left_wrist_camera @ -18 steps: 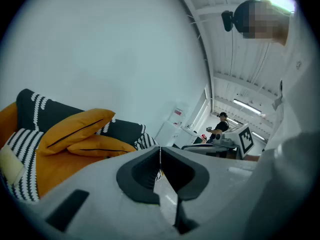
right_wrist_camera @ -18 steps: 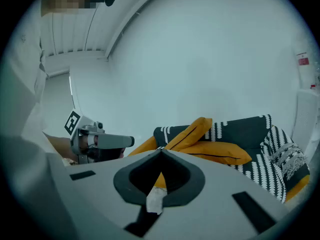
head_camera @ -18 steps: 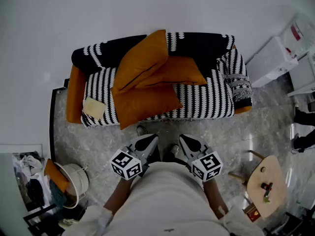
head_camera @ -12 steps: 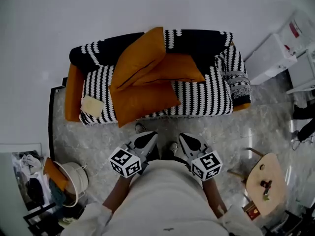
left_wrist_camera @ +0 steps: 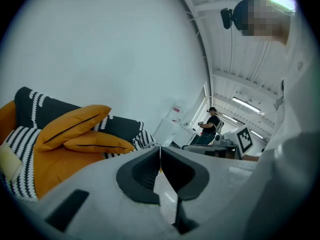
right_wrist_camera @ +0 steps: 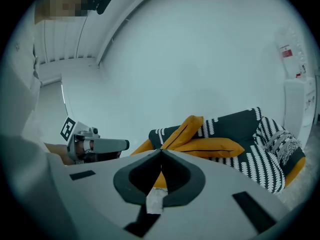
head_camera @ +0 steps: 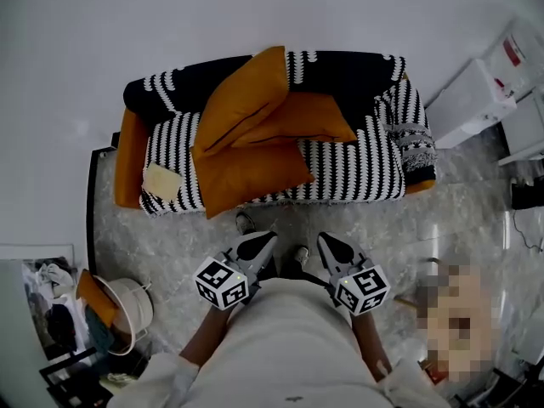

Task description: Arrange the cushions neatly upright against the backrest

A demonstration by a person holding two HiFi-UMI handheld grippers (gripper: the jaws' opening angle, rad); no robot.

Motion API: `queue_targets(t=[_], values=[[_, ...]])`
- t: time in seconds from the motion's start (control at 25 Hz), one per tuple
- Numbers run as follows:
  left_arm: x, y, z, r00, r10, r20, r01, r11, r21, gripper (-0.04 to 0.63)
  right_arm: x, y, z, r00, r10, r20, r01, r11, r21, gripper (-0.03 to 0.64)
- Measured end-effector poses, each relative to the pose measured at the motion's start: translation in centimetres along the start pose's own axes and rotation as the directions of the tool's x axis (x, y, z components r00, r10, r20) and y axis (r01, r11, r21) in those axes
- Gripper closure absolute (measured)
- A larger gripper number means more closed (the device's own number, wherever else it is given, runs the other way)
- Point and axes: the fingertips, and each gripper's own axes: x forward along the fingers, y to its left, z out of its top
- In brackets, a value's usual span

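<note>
Low at far left on the floor: a pale basket (head_camera: 127,306). Next, the sofa (head_camera: 357,164), striped black and white, with a small cream cloth (head_camera: 161,184) at the left end of the seat.

Just right of the cloth, three orange cushions bunched together, none upright:
- tilted cushion (head_camera: 240,102), propped on the backrest, long axis slanting from lower left to upper right, top corner poking above the backrest.
- flat cushion (head_camera: 310,121), lying on the seat partly beneath the tilted one, long axis along the sofa, pointed corner toward the right arm.
- front cushion (head_camera: 251,175), flat at the front edge of the seat, long axis also along the sofa, touching the other two.

Right half of the seat bare. Beyond the right arm, white cabinets (head_camera: 472,100).

Below, over the floor and well apart from the sofa: left gripper (head_camera: 265,238), jaws pressed together on nothing, tips toward the cushions; right gripper (head_camera: 325,239), likewise pressed together and empty.
</note>
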Motion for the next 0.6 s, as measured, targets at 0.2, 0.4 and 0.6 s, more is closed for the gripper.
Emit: queue_targets(t=[0.2, 0.4, 0.6], values=[[0.7, -0.7, -0.6, 1.000, 0.004, -0.019, -0.004, 1.000, 0.000, 0.575, -0.7, -0.9, -0.7, 1.000, -0.020, -0.003, 0.020, 1.000, 0.016, 0.611], [0.9, -0.9, -1.3, 0.999, 0.018, -0.033, -0.019, 0.999, -0.032, 0.575, -1.4, -1.8, -1.6, 0.999, -0.045, -0.016, 0.046, 0.998, 0.050, 0.609], [1.3, -0.6, -1.7, 0.998, 0.018, -0.059, -0.021, 0.999, -0.041, 0.575, -1.3, -2.9, -2.1, 0.997, -0.071, -0.028, 0.073, 0.995, 0.071, 0.609]])
